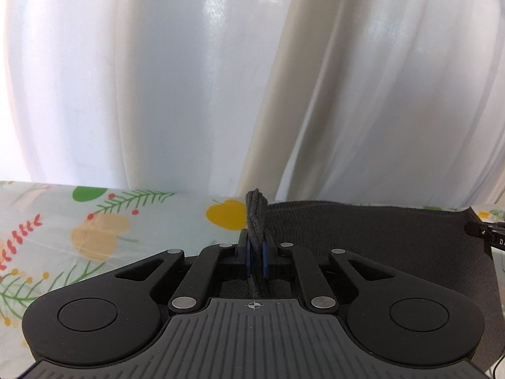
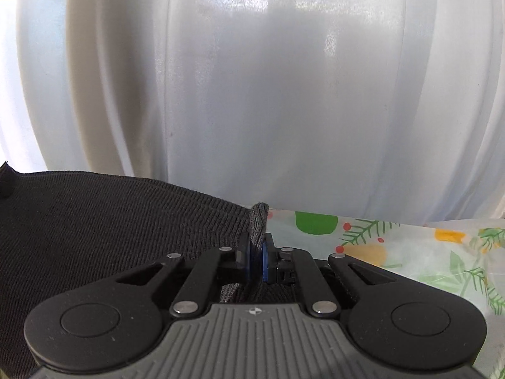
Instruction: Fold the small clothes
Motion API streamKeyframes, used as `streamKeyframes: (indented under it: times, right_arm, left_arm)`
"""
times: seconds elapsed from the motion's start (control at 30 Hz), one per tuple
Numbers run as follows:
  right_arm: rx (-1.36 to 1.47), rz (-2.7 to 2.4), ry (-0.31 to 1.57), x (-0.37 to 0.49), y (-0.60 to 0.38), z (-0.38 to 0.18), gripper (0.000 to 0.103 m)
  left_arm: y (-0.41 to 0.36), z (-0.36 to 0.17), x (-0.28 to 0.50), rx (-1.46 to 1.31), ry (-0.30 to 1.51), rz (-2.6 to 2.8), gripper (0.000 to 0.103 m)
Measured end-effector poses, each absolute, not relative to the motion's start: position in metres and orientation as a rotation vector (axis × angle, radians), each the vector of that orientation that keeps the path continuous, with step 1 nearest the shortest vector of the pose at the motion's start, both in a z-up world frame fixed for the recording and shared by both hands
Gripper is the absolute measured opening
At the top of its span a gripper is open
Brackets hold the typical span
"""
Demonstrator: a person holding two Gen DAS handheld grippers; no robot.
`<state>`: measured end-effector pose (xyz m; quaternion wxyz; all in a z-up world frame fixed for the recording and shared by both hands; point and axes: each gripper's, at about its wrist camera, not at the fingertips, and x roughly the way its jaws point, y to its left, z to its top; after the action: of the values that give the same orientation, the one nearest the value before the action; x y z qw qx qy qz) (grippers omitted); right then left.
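Observation:
A dark grey ribbed knit garment (image 1: 378,240) is stretched between my two grippers just above the table. My left gripper (image 1: 256,252) is shut on the garment's left edge, with a pinched fold sticking up between the blue pads. My right gripper (image 2: 256,257) is shut on the garment's (image 2: 110,221) right edge in the same way. The right gripper also shows at the far right of the left wrist view (image 1: 487,233).
The table is covered with a pale cloth printed with leaves, berries and fruit (image 1: 94,230), also seen in the right wrist view (image 2: 410,252). A white curtain (image 1: 221,79) hangs close behind the table's far edge.

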<state>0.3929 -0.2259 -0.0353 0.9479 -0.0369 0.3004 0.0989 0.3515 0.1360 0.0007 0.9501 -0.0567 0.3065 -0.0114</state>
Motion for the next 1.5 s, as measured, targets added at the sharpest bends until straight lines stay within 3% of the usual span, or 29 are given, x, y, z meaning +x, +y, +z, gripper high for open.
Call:
streamKeyframes:
  times: [0.13, 0.23, 0.4, 0.47, 0.67, 1.1, 1.2, 1.37, 1.5]
  right_arm:
    - [-0.102, 0.187, 0.631, 0.402, -0.222, -0.048, 0.006]
    - [-0.136, 0.169, 0.627, 0.404, -0.219, -0.054, 0.008]
    - [-0.074, 0.139, 0.602, 0.388, -0.228, -0.047, 0.016]
    - [-0.023, 0.224, 0.629, 0.382, -0.225, -0.05, 0.016]
    - [-0.095, 0.294, 0.717, 0.383, -0.197, -0.085, 0.016]
    - [-0.03, 0.179, 0.7, 0.37, -0.231, -0.075, 0.012]
    - [0.051, 0.156, 0.697, 0.346, -0.253, -0.065, 0.032]
    - [0.301, 0.152, 0.733, 0.297, -0.303, -0.066, 0.043]
    - [0.421, 0.135, 0.778, 0.265, -0.327, -0.076, 0.043]
  left_arm:
    - [0.125, -0.015, 0.36, -0.057, 0.645, 0.014, 0.009]
    - [0.123, -0.02, 0.36, -0.032, 0.666, 0.074, 0.016]
    - [0.116, -0.013, 0.348, -0.009, 0.578, 0.059, 0.047]
    - [0.104, -0.018, 0.354, 0.029, 0.592, 0.034, 0.051]
    - [0.089, -0.054, 0.375, 0.0, 0.726, 0.042, 0.053]
    - [0.093, -0.067, 0.366, -0.019, 0.713, 0.053, 0.059]
    - [0.1, -0.061, 0.354, -0.037, 0.703, 0.062, 0.059]
    - [0.13, -0.049, 0.317, -0.13, 0.686, 0.068, 0.06]
    - [0.15, -0.044, 0.291, -0.167, 0.716, 0.091, 0.064]
